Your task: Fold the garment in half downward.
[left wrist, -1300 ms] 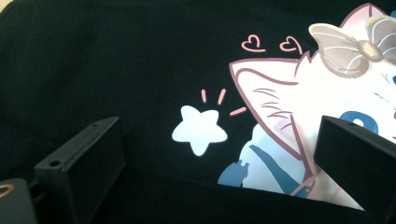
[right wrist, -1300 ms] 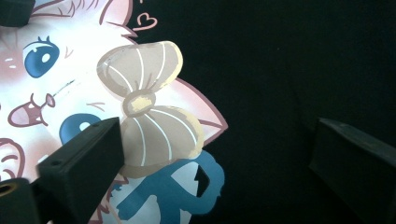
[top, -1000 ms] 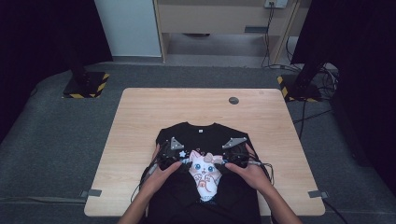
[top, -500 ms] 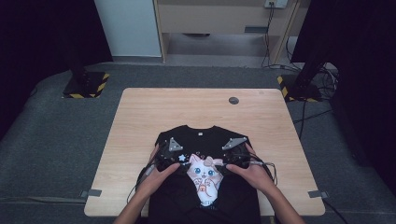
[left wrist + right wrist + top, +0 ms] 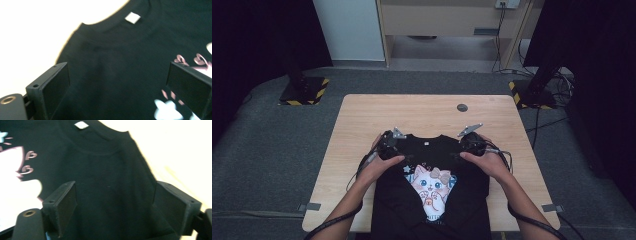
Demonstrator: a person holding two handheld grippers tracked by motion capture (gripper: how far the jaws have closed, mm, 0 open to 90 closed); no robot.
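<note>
Left claw (image 5: pixel 117 82): spread, black cat-print T-shirt (image 5: pixel 432 165) shoulder just beneath.
Right claw (image 5: pixel 115 205): spread, just been narrowing, opposite shoulder beneath.
Shirt axis: runs from collar toward person.

High view looks down from above the tabletop (image 5: pixel 422 115); both gripper views look closely along their fingers (image 5: pixel 53 85) at the shared black T-shirt (image 5: pixel 432 150).

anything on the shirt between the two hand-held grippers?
Just the black T-shirt's collar with its white neck tag, seen in the high view between the left hand-held gripper and right hand-held gripper.
</note>
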